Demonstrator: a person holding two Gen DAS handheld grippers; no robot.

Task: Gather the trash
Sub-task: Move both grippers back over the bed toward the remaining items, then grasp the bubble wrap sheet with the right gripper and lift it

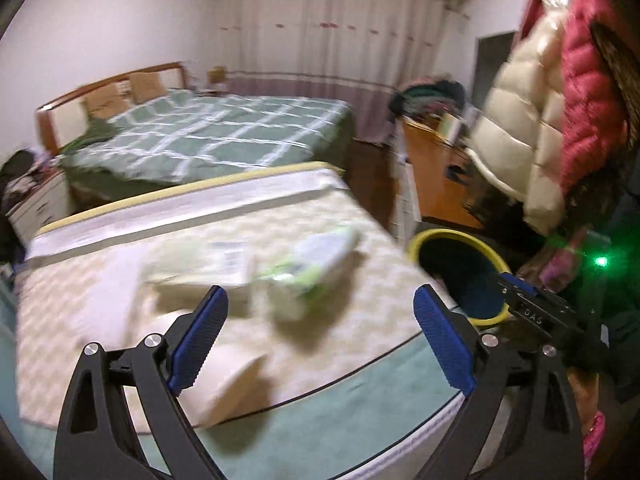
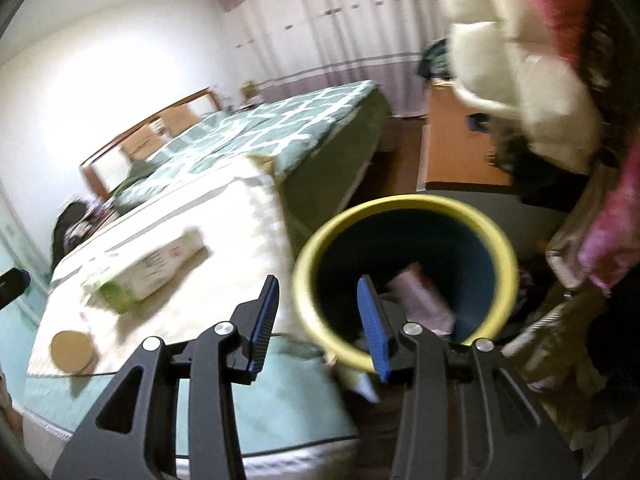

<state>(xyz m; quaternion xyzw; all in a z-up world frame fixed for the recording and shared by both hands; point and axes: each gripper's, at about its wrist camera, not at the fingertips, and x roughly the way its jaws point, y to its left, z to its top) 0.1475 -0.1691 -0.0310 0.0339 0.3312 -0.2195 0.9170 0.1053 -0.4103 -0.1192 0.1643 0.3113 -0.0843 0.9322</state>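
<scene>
A green-and-white carton (image 1: 312, 268) (image 2: 148, 272) lies on the pale mattress (image 1: 80, 320) (image 2: 248, 220), blurred in both views. My left gripper (image 1: 320, 292) hovers over the mattress just short of the carton, open wide, nothing between its blue pads. A bin with a yellow rim (image 1: 452, 236) (image 2: 404, 202) stands off the mattress corner, a pink-white wrapper (image 2: 424, 300) inside it. My right gripper (image 2: 319, 280) (image 1: 516, 292) hangs over the bin's near rim, partly open and holding nothing. A round brown disc (image 2: 74, 350) rests near the mattress's front edge.
Behind the mattress stands a bed with a green checked cover (image 1: 224, 132) (image 2: 256, 132). Cream and pink padded coats (image 1: 560, 120) hang at the right, above a wooden desk (image 1: 432, 168). Clutter crowds the floor to the right of the bin (image 2: 560, 320).
</scene>
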